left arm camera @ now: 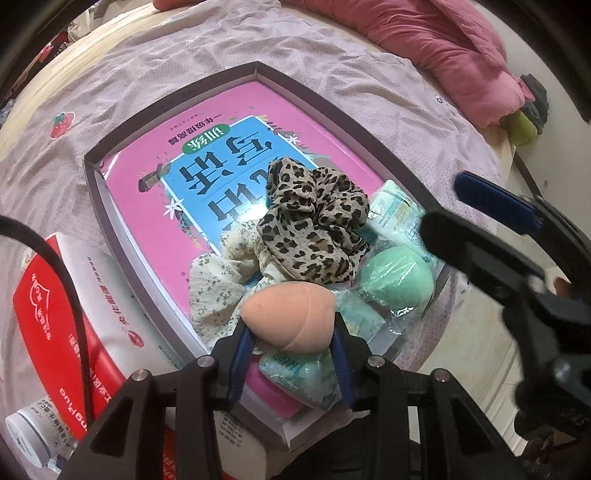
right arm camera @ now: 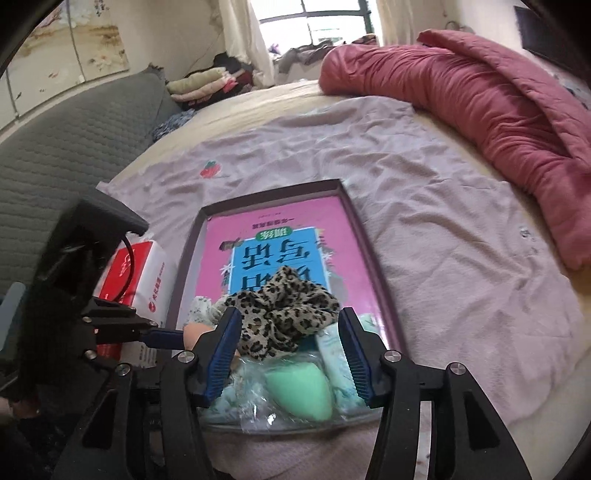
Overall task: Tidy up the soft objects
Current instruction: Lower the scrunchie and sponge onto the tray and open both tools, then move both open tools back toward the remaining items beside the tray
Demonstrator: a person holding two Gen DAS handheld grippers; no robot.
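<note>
Placing step: peach sponge (left arm camera: 288, 317) is grasped by left gripper (left arm camera: 291, 354) above box (left arm camera: 96, 206) near edge; right gripper (right arm camera: 291, 354) released, leopard scrunchie (right arm camera: 284, 314) lying free. Lowering and release are called for next.

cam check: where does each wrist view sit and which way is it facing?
Left wrist: on the left claw, looking steeply down into the box; own fingers pinch the peach sponge; right claw at right.
Right wrist: on the right claw, angled down across the bed toward the window; own jaws open; left claw at left.
Shared: box, leopard scrunchie, green sponge, pink quilt.
</note>
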